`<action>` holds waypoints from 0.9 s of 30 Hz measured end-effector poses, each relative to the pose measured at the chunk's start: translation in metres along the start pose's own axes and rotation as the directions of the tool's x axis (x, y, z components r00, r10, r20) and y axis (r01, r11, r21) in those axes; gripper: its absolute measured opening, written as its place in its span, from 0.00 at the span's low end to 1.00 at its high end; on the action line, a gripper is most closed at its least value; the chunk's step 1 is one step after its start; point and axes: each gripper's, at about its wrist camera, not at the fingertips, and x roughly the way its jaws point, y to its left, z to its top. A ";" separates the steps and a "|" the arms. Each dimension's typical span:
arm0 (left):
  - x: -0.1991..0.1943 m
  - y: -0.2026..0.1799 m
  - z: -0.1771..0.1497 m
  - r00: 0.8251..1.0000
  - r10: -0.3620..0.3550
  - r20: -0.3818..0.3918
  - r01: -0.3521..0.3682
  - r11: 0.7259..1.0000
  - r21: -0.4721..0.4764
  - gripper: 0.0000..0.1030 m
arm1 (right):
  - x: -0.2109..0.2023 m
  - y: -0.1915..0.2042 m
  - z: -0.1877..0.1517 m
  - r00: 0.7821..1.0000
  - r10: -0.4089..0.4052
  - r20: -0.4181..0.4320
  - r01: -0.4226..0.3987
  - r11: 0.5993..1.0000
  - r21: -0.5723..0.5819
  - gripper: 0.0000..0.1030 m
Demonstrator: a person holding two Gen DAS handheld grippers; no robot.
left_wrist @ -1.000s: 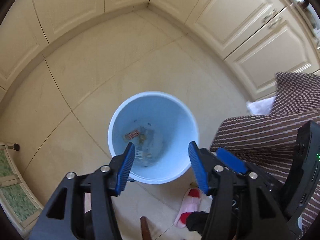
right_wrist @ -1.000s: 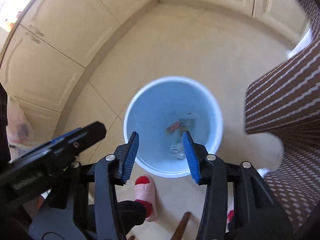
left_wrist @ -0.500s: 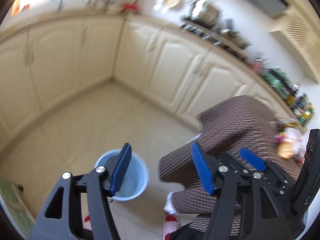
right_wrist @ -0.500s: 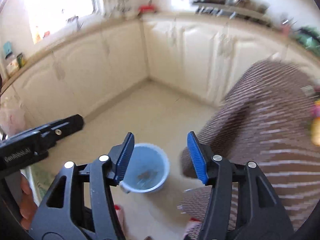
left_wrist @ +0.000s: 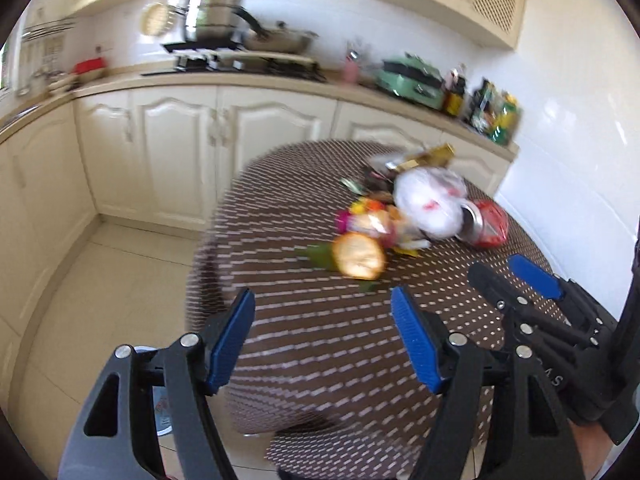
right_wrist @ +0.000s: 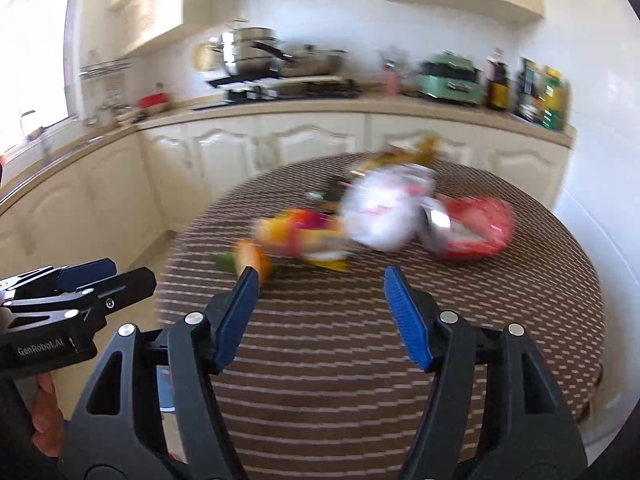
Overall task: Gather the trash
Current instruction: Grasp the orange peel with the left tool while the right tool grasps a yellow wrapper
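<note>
The trash pile (left_wrist: 404,216) lies on the bench (left_wrist: 320,340) ahead of both grippers' empty jaws, which are spreading wider.

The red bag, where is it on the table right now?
In both views the red bag lies at the right end of the trash pile on the table, against the white bag.

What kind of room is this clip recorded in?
A home kitchen, most likely: cream cabinets under a countertop, pots on a stove, and a round table in a brown patterned cloth, with a trash pile on it.
</note>
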 end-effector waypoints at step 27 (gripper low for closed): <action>0.057 -0.009 0.003 0.995 0.011 -0.101 -0.010 1.000 0.017 0.15 | 0.048 -0.001 0.014 0.989 0.102 -0.105 -0.103 0.995 -0.011 0.66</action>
